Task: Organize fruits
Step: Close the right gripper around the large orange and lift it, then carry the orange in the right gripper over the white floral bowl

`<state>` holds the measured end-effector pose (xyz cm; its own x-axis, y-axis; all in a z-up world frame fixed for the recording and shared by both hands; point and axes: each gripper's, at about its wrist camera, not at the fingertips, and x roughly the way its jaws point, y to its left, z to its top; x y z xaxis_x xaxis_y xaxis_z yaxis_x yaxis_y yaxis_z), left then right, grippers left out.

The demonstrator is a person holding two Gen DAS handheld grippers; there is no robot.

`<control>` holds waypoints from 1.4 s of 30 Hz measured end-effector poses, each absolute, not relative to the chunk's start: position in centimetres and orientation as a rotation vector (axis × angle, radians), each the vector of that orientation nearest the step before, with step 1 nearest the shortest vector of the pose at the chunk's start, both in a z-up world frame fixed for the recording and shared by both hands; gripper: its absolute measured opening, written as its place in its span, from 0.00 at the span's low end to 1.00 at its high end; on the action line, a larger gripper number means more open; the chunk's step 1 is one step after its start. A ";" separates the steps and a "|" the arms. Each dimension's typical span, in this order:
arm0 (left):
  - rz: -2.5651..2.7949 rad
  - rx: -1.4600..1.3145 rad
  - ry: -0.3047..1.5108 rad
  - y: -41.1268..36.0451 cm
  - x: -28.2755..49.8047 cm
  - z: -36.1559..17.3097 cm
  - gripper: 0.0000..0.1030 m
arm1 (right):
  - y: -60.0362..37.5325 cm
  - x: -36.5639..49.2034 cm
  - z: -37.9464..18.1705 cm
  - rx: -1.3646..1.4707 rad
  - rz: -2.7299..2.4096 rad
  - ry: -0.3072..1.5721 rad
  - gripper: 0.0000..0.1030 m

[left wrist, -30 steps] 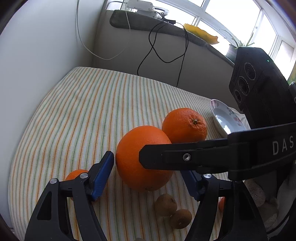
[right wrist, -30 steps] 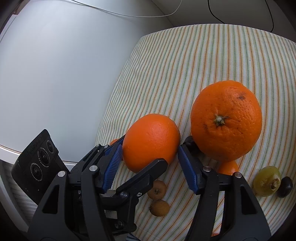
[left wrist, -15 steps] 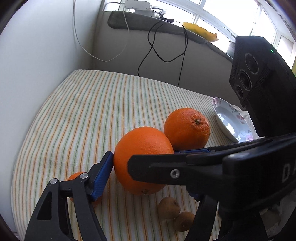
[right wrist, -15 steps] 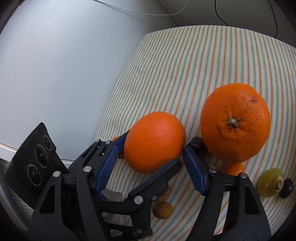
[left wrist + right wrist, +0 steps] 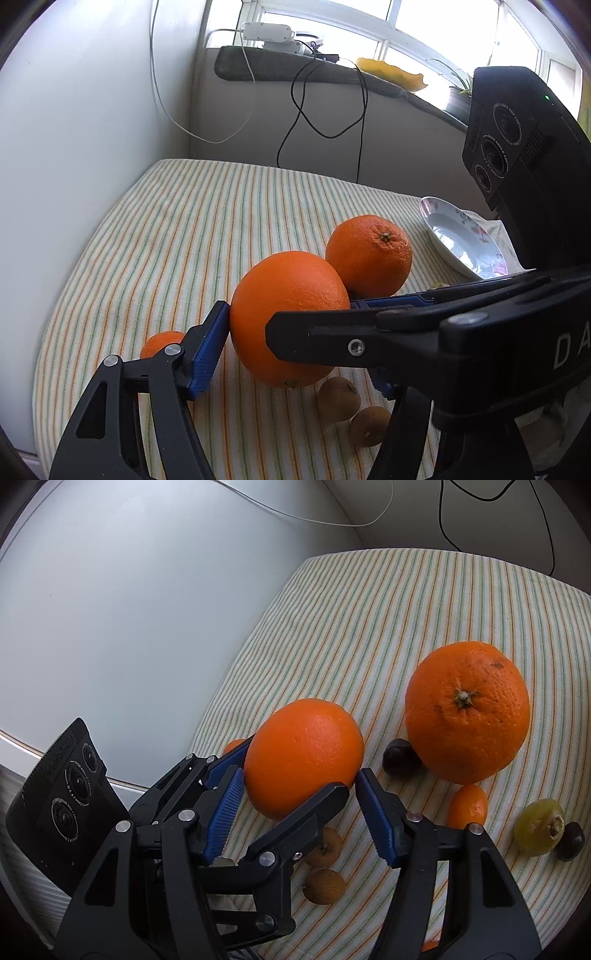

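A smooth orange is held off the striped cloth between both grippers. My left gripper is shut on it; its right finger is hidden behind the other gripper. My right gripper also presses it from both sides with its blue pads. A second, rougher orange rests on the cloth just beyond. A white floral plate lies at the right.
Two small brown fruits lie under the held orange. A dark fruit, a kumquat, a green fruit and another dark fruit lie near the rough orange. Another kumquat lies at left. Walls border the cloth.
The smooth orange has risen off the cloth, held between both grippers. It has drawn away from the rough orange, uncovering a dark fruit beside it.
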<state>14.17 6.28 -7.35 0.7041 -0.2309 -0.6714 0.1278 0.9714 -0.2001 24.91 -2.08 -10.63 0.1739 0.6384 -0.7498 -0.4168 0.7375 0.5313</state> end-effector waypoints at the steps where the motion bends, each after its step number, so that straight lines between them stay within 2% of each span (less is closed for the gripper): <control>1: -0.199 -0.140 0.763 6.2 14.2 -7.2 0.65 | -2.2 24.9 -10.5 0.230 0.760 1.177 0.64; 11: -0.220 -0.087 0.689 3.8 14.7 -3.5 0.64 | -6.5 24.3 -5.8 0.243 0.776 1.091 0.64; 23: -0.318 -0.061 0.665 -3.8 16.5 -1.6 0.64 | -16.1 23.9 -2.6 0.267 0.694 1.025 0.64; 42: -0.456 -0.024 0.712 -14.9 22.1 -2.3 0.64 | -28.2 26.4 -2.4 0.343 0.554 1.005 0.64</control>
<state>22.09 -14.93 -2.31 0.6635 -0.4118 -0.6247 0.3957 0.9017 -0.1742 26.40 -28.21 -2.39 0.4161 0.5837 -0.6972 -0.2780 0.8117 0.5136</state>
